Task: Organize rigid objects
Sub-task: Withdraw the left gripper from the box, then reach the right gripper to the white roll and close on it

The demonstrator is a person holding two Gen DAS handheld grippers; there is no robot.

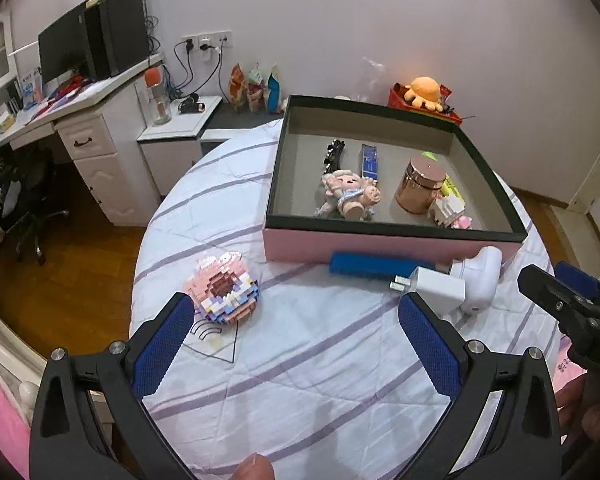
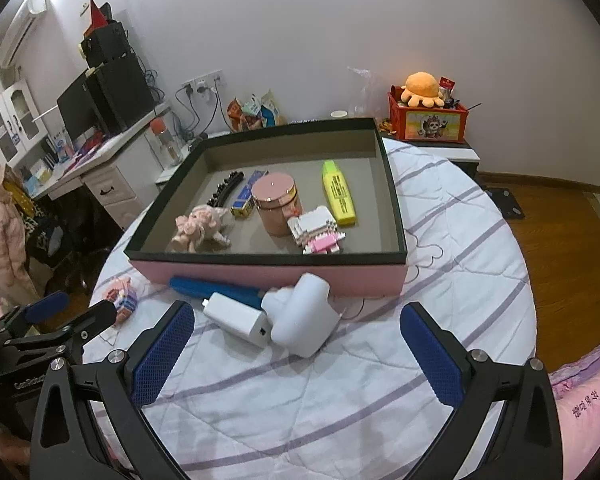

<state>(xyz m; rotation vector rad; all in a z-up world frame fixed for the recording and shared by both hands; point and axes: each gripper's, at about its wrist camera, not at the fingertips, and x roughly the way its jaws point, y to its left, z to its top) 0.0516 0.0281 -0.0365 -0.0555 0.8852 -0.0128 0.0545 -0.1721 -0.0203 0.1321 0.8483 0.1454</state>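
Note:
A pink box with a dark rim (image 1: 384,234) (image 2: 268,258) stands on the round table and holds a pig figure (image 1: 350,194) (image 2: 200,226), a rose-gold jar (image 1: 420,184) (image 2: 278,208), a yellow highlighter (image 2: 338,192), a block figure (image 2: 318,230), a blue bar (image 1: 370,162) and a black hair clip (image 1: 334,154). In front of it lie a blue stick (image 1: 376,266) (image 2: 216,290), a white charger (image 1: 434,286) (image 2: 238,318), a white rounded device (image 1: 482,280) (image 2: 302,316) and a pink block model (image 1: 224,286) (image 2: 122,296). My left gripper (image 1: 296,320) is open, beside the block model. My right gripper (image 2: 298,332) is open, near the white device.
The table has a white cloth with purple stripes (image 1: 300,360) (image 2: 460,264). A desk with a monitor (image 1: 80,52) stands to the left. A red bin with an orange plush (image 2: 424,116) sits behind the box. Wooden floor (image 2: 560,232) lies around the table.

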